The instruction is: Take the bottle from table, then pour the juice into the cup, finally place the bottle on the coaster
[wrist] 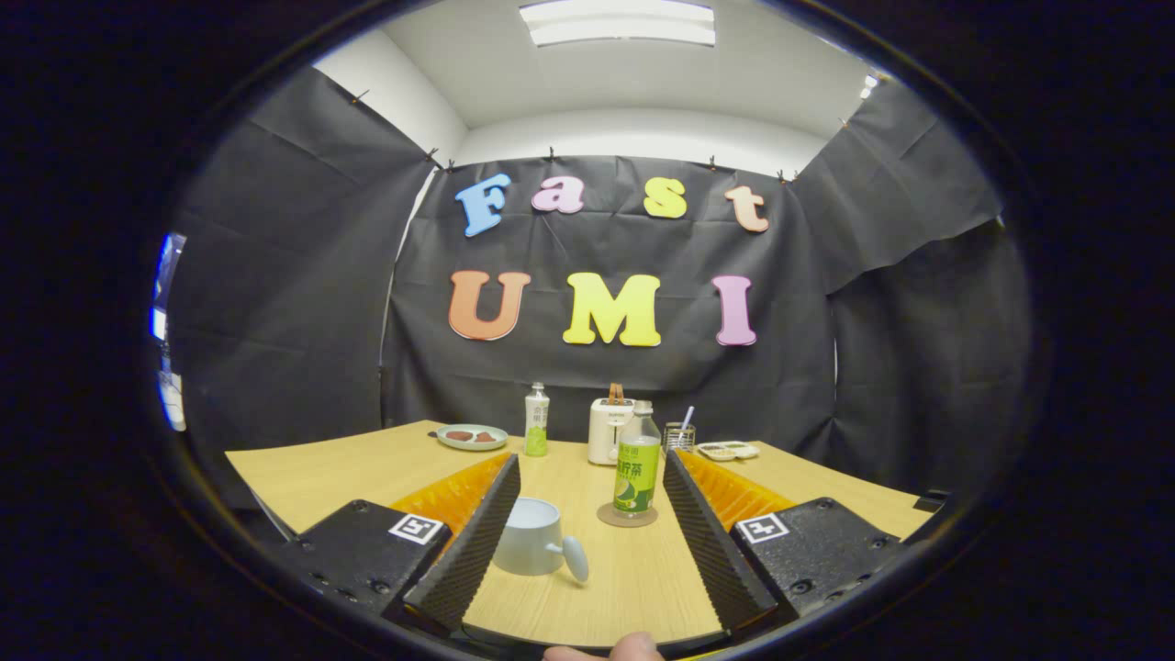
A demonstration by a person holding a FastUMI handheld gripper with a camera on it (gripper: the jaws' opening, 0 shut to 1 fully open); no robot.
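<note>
The claw (587,551) stands wide open over the wooden surface (349,473), its two fingers spread well apart and pressing on nothing. In the gap between them sit the task's things. The bottle (637,464) stands upright on the round coaster (627,516), its long axis vertical and its cap pointing to 12 o'clock; it lies ahead of the fingers, nearer the right one and apart from it. It holds green-labelled, pale contents, though the level is hard to tell. The cup (530,537) rests at about 8 o'clock from the bottle, just beside the left finger, its mouth up and its handle reaching toward 4 o'clock.

Beyond them, near the far edge of the surface, stand a second bottle (536,420) at 11 o'clock from the first, also upright, a plate (472,437) farther toward 10 o'clock, a white toaster (609,428) right behind the bottle, a small holder (678,434) and a tray (728,450) at 1 o'clock. A fingertip (633,648) shows at 6 o'clock, below the claw.
</note>
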